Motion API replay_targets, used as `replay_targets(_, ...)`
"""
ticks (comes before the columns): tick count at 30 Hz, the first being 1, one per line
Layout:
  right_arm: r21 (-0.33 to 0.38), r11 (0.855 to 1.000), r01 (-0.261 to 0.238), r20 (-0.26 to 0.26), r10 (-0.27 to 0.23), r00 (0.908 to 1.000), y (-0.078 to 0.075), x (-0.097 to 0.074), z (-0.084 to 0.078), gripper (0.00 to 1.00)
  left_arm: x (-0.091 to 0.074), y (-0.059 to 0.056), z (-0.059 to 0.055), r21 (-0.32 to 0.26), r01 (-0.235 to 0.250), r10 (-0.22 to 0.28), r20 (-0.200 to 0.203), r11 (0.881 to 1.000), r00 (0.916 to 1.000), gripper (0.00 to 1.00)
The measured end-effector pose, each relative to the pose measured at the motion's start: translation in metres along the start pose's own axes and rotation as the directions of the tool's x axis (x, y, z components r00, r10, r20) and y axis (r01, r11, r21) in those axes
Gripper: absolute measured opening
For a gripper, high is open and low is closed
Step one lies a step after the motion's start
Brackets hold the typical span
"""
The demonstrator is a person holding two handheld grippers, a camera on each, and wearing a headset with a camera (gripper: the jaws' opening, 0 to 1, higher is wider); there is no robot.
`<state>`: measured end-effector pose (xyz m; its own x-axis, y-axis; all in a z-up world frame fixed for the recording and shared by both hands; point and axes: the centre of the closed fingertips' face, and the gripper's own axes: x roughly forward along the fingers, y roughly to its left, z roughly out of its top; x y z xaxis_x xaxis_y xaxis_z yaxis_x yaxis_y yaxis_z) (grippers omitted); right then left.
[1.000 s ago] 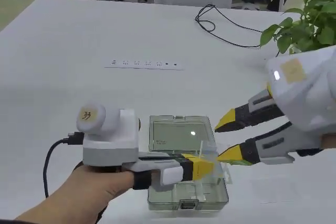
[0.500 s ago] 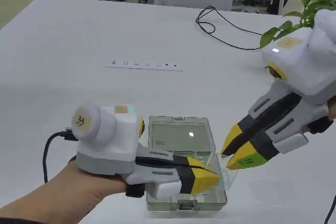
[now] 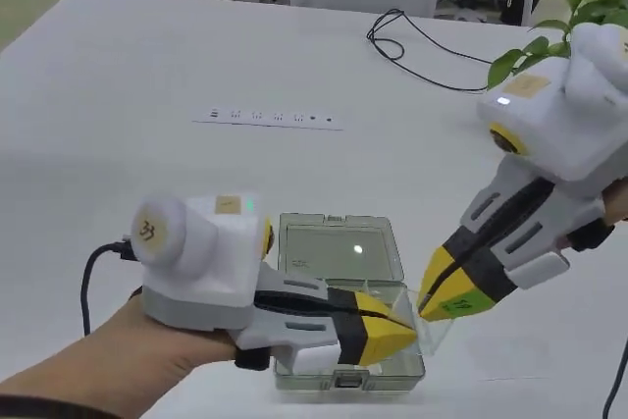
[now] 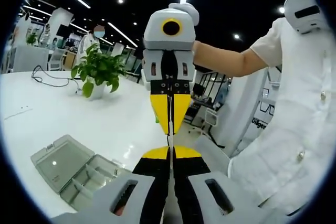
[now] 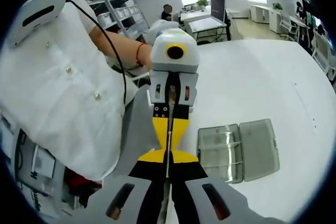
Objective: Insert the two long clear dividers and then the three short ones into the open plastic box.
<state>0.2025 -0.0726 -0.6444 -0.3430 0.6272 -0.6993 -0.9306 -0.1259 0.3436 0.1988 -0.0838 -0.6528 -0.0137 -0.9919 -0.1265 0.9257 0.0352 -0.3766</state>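
white bench [image 3: 147, 76]: left gripper [image 3: 397, 326] and right gripper [image 3: 432, 306] meet tip to tip, both pinched narrow on a clear divider [image 3: 438, 329] we barely make out. plastic box [image 3: 324, 252] lies just below the tips, half hidden by the left; a second ago the right gaped wide.

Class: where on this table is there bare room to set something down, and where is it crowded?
Bare: the table left of the power strip, and between strip and box. Crowded: the box's right front corner, where the left gripper and right gripper meet; cable and plant at far right.
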Motion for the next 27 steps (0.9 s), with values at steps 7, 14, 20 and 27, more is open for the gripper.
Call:
replay_targets(7, -0.010, 1.000, 0.005, -0.010, -0.005, 0.9999, 0.002, 0.005, -0.001, 0.03, 0.000, 0.001, -0.004, 0.030, -0.010, 0.010, -0.018, 1.000, 0.9998, 0.00)
replay_targets(14, -0.018, 1.000, 0.011, -0.005, -0.011, 0.9999, 0.001, 0.007, 0.000, 0.03, -0.001, 0.001, -0.010, 0.041, -0.017, 0.019, -0.040, 0.999, 0.9990, 0.00)
replay_targets(20, -0.025, 1.000, 0.019, -0.009, -0.019, 0.9998, 0.000, 0.008, 0.000, 0.03, -0.004, 0.001, -0.012, 0.046, -0.035, 0.037, -0.042, 0.998, 0.9984, 0.01)
replay_targets(27, -0.027, 0.999, 0.047, 0.004, -0.047, 0.9989, -0.004, 0.008, 0.003, 0.03, -0.013, 0.008, -0.016, 0.031, -0.075, 0.076, -0.043, 0.997, 0.9962, 0.09)
